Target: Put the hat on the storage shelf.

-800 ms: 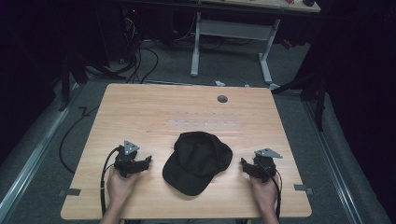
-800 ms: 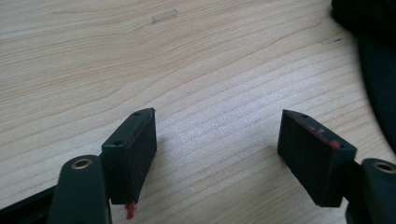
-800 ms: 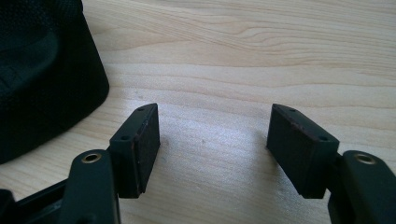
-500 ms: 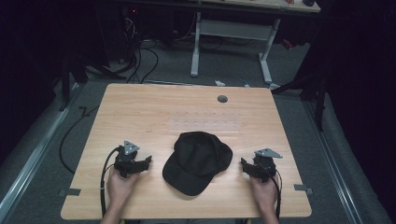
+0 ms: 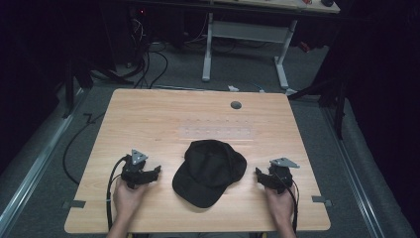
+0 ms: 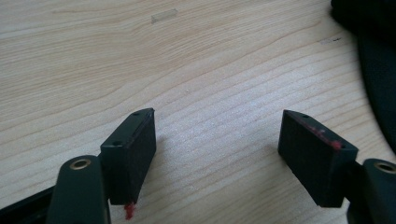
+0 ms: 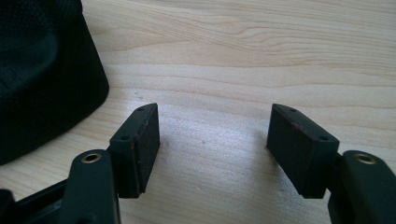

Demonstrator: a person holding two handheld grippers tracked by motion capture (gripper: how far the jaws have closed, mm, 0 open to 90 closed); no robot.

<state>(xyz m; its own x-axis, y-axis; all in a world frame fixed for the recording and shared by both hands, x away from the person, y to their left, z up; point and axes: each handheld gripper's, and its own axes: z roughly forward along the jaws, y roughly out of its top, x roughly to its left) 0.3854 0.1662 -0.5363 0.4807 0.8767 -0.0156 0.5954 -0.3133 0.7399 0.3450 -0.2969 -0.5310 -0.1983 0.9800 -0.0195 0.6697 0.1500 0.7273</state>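
Black fabric baseball cap (image 5: 210, 171) lies flat on the pale wooden table (image 5: 148, 119) in the high view, toward the near edge and about midway across, its rounded crown toward 1 o'clock and its brim toward 7 o'clock. At 9 o'clock from the cap, near it but not touching, the left hand-held gripper (image 5: 157, 171) rests low over the table in the person's left hand (image 5: 130, 196), jaws pointing toward the cap. At 3 o'clock from the cap, the right hand-held gripper (image 5: 258, 173) sits in the person's right hand (image 5: 280, 204), jaws also pointing toward the cap and apart from it. A small dark round grommet (image 5: 236, 105) sits in the table at 12 o'clock, well apart from the cap. A black cable (image 5: 110, 191) trails from the left hand-held gripper toward the near edge.

Left gripper view: the two black jaws stand wide apart with bare wood between them and nothing gripped. The cap (image 6: 378, 70) darkens the frame at 2 to 3 o'clock, beyond the jaw on that side.

Right gripper view: the jaws are likewise spread wide over bare table, holding nothing. The cap (image 7: 44, 70) shows at 10 o'clock, just beyond the jaw on that side and clear of it.
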